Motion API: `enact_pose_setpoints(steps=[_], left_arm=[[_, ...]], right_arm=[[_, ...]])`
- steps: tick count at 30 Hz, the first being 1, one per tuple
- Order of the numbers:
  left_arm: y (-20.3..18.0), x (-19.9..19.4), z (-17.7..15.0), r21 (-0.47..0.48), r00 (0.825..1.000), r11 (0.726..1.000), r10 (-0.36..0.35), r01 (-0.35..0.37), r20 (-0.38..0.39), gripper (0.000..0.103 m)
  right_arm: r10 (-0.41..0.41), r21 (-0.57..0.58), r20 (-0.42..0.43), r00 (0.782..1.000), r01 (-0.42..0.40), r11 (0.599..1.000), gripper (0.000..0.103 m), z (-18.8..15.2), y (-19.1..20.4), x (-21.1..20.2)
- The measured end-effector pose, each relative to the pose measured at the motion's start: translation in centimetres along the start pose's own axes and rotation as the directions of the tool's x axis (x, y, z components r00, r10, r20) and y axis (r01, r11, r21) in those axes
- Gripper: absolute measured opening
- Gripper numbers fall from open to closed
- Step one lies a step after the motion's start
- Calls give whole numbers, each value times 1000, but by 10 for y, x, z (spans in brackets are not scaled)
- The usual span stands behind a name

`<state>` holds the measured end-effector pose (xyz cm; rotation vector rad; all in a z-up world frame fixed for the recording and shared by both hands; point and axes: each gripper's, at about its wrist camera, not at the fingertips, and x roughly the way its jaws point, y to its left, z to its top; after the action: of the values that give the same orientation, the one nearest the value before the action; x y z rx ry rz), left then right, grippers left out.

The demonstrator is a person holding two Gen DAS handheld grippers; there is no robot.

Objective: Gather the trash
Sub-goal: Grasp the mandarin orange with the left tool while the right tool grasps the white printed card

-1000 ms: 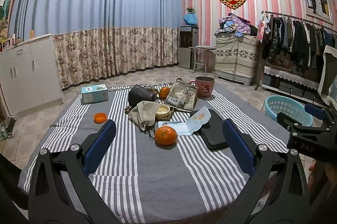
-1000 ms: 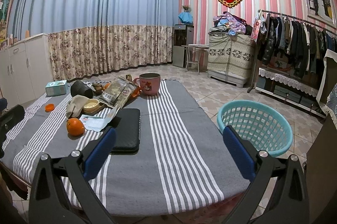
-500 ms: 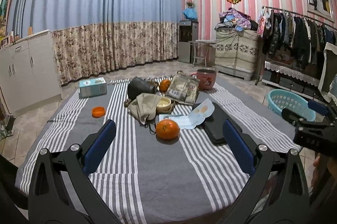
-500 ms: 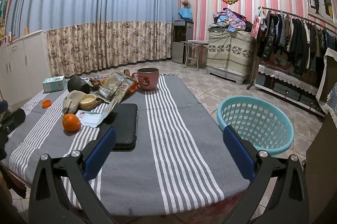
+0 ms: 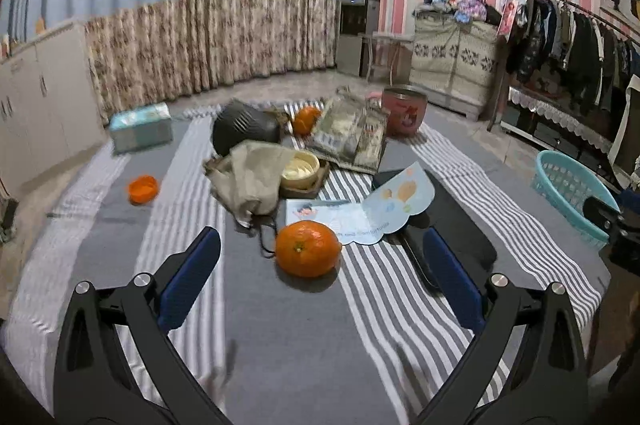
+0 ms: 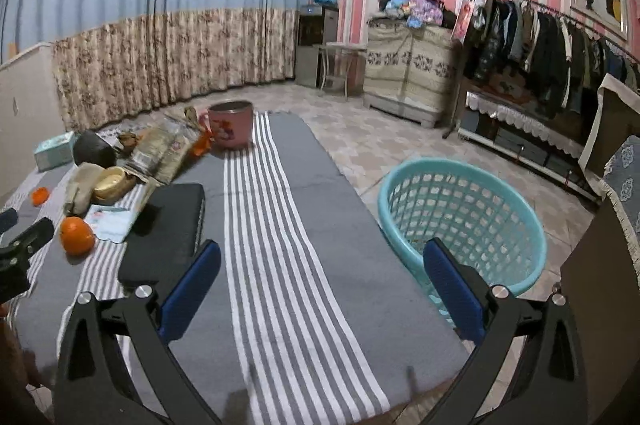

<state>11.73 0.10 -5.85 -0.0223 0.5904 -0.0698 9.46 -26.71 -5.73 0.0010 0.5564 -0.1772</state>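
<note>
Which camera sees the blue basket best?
The right wrist view. There the whole turquoise basket shows, on the floor beside the table, and you can look inside. The left wrist view shows only part of the basket at its right edge, behind the table corner.

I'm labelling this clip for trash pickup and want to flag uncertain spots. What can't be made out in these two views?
- Pink mug: contents hidden by its wall, both views.
- Teal basket: cut by the right edge in the left view; in the right view a right gripper finger covers part of the bottom.
- Snack bags: print blurred, too small.
- Black pad: near end behind a left gripper finger.
- Beige cloth: covers whatever lies beneath.
</note>
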Motion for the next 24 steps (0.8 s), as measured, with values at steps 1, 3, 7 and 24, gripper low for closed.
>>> enact_pose_setpoints(steps=[1,3,7,24], left_arm=[[1,7,0,-6,1000,1000,3,-4,-17,97],[3,25,0,-21,997,1000,8,-9,-73,92],[9,54,1,-43,984,999,3,-11,-176,85],[44,34,12,28,990,999,35,-31,-136,39]], right_arm=[[5,0,-16,1000,-5,1000,99,2,3,8],[5,9,-30,1000,-5,1000,99,4,1,16],[70,45,-67,995,-67,997,99,6,5,36],[165,-114,-137,977,-182,977,96,32,94,55]])
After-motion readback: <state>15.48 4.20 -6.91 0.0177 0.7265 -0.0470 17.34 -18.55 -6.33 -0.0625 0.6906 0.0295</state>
